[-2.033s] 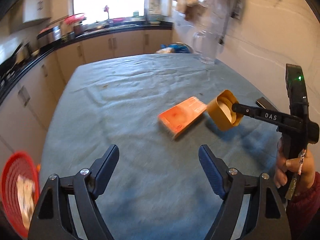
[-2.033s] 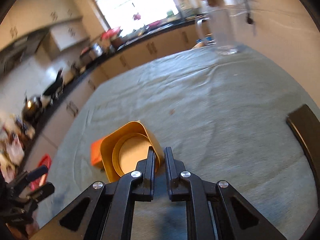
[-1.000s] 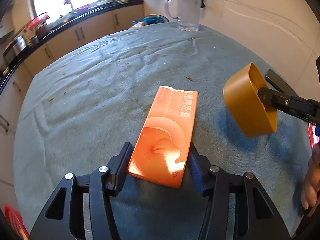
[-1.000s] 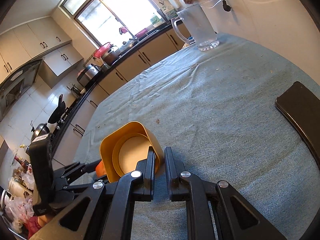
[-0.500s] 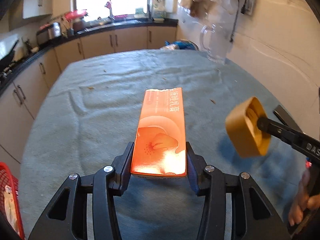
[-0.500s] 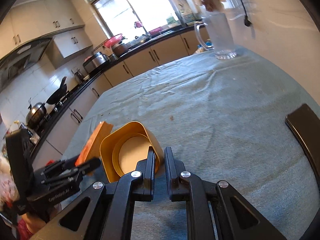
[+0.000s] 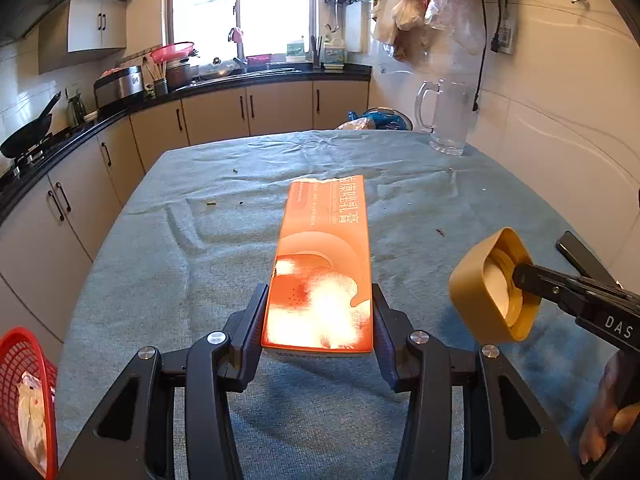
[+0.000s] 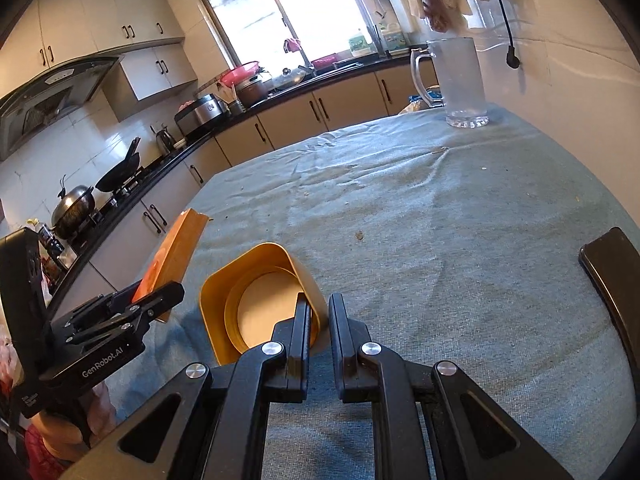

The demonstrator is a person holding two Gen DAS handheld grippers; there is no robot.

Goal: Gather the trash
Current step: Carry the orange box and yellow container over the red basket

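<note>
Orange cardboard fills the gap between our left tongs (image 7: 318,320): the long box (image 7: 324,268) is clamped by its near end, one pad flat on each long side, and it juts forward past the tips, clear of the blue-grey cloth on the tabletop (image 7: 168,280). These jaws have just been closing onto it and now stand partly open, at the box's own width. Our right tongs (image 8: 319,320) are almost fully closed, pinching one wall of the yellow cap (image 8: 260,292), whose open mouth faces back toward us; one finger sits inside the rim and the other outside. In the left view that cap (image 7: 486,288) hangs just to the right of the box, lifted off the cloth.

We judge the picking-up step done for both pieces, so carrying them to the bin is the step in hand. The red basket (image 7: 24,380) sits low and far to the left of the left tongs, beyond the tabletop edge, already with some wrapper inside. Next we need to swing the box left and down over that basket before letting the jaws spread, keeping its long free end from catching the rim. The cap then has to follow across the same way. A clear jug (image 7: 450,120) stands far ahead, well apart from both tongs.
</note>
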